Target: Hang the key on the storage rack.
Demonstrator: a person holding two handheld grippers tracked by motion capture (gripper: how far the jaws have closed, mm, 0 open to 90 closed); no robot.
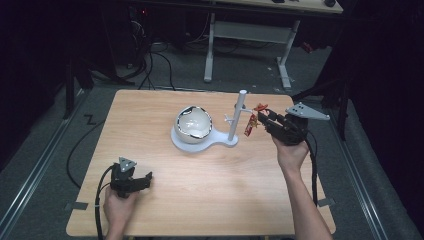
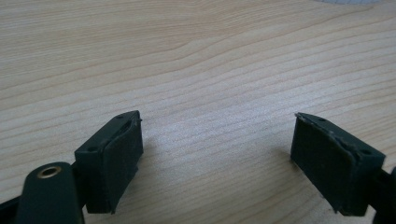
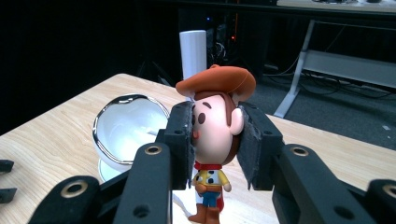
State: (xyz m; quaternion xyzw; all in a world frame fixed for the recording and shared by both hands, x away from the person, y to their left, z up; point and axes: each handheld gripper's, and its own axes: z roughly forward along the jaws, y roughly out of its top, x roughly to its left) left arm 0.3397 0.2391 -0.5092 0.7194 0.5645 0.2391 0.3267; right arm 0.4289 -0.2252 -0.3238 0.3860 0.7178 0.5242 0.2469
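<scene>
The right hand-held gripper (image 3: 215, 144) clamped a cowboy figurine (image 3: 215, 135) by the head, aloft beside the white stand's post (image 1: 239, 116); hanging it on a peg (image 1: 228, 119) looked to be next, needing careful alignment. The left hand-held gripper (image 2: 217, 163) rested wide and empty on the tabletop (image 1: 210, 185).

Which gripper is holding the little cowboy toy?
The right gripper holds the cowboy toy by its head. The left gripper is open over the table.

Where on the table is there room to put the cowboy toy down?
Bare wood lies between the white stand and the left gripper, and along the table's near edge. It is crowded by the bowl and post, beside the toy.
</scene>
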